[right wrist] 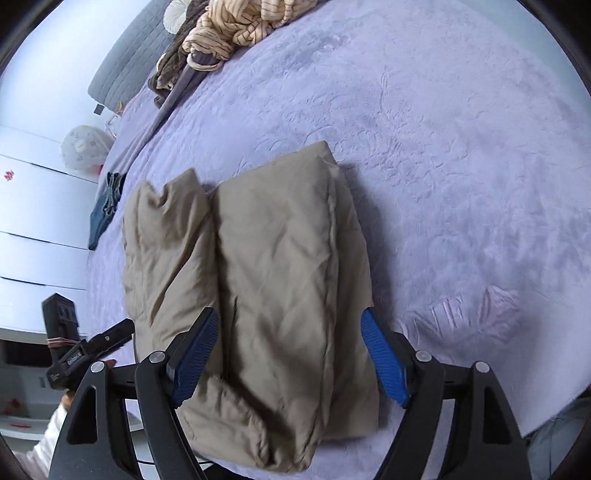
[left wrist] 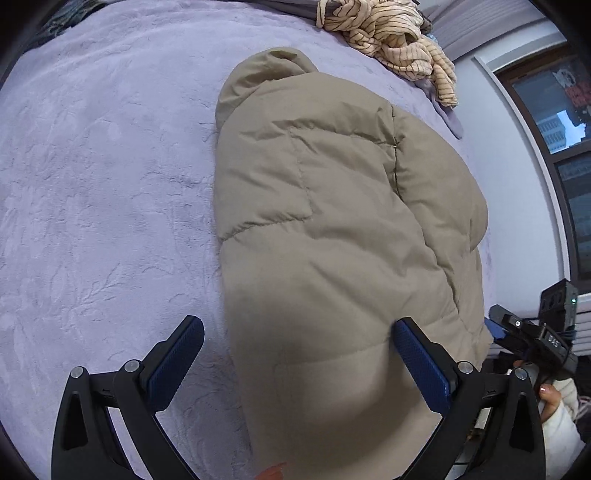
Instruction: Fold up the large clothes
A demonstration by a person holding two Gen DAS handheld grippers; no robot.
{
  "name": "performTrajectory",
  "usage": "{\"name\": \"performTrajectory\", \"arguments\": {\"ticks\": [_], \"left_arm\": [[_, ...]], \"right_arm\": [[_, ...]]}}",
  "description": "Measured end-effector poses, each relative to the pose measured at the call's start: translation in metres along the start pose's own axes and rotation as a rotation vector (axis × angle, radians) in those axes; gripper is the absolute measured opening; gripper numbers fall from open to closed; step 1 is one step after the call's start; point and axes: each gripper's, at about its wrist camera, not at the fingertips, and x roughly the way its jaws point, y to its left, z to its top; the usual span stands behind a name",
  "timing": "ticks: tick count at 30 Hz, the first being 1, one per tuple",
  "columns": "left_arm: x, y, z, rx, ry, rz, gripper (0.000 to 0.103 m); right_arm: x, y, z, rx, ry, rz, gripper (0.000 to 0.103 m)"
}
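Note:
A tan puffer jacket (left wrist: 332, 229) lies folded lengthwise on the lilac bedspread (left wrist: 103, 184). My left gripper (left wrist: 297, 341) is open above the jacket's near end, its jaws wide apart with nothing between the pads. In the right wrist view the same jacket (right wrist: 266, 280) lies in two long folds. My right gripper (right wrist: 290, 336) is open over its near end, with nothing gripped. The right gripper shows at the right edge of the left wrist view (left wrist: 524, 332), and the left gripper at the left edge of the right wrist view (right wrist: 88, 347).
A striped cream garment (left wrist: 399, 33) is piled at the far end of the bed, also in the right wrist view (right wrist: 236, 26). Dark jeans (right wrist: 105, 210) lie near the bed's left edge. A window (left wrist: 561, 122) is at the right. White drawers (right wrist: 33, 229) stand beside the bed.

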Motion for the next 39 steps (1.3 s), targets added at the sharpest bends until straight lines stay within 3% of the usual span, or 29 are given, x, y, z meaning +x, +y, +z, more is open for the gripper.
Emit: {"name": "performTrajectory", "arguments": {"ticks": [4, 6, 13, 17, 22, 26, 32, 35, 39], "left_arm": [[0.018, 0.008, 0.008, -0.033, 0.028, -0.108, 0.103], [0.025, 0.011, 0.009, -0.046, 0.035, -0.13, 0.103], [0.037, 0.017, 0.015, -0.079, 0.049, -0.167, 0.103], [0.042, 0.017, 0.017, -0.082, 0.059, -0.17, 0.103], [0.049, 0.013, 0.032, -0.052, 0.089, -0.187, 0.103], [0.054, 0.036, 0.053, -0.1, 0.089, -0.293, 0.103], [0.089, 0.05, 0.056, -0.163, 0.164, -0.468, 0.103], [0.097, 0.041, 0.057, -0.156, 0.169, -0.474, 0.103], [0.093, 0.024, 0.058, -0.134, 0.147, -0.388, 0.103]], "right_arm": [[0.023, -0.028, 0.023, 0.069, 0.043, 0.107, 0.085], [0.036, -0.04, 0.031, 0.101, 0.053, 0.147, 0.102], [0.076, -0.077, 0.044, 0.213, 0.117, 0.305, 0.103], [0.077, -0.064, 0.051, 0.219, 0.166, 0.578, 0.103], [0.078, -0.021, 0.059, -0.002, 0.241, 0.481, 0.103], [0.089, -0.002, 0.062, -0.113, 0.301, 0.383, 0.103], [0.099, -0.01, 0.061, -0.049, 0.325, 0.486, 0.103], [0.107, -0.008, 0.064, -0.035, 0.335, 0.51, 0.103], [0.121, 0.004, 0.064, -0.101, 0.368, 0.424, 0.103]]}}
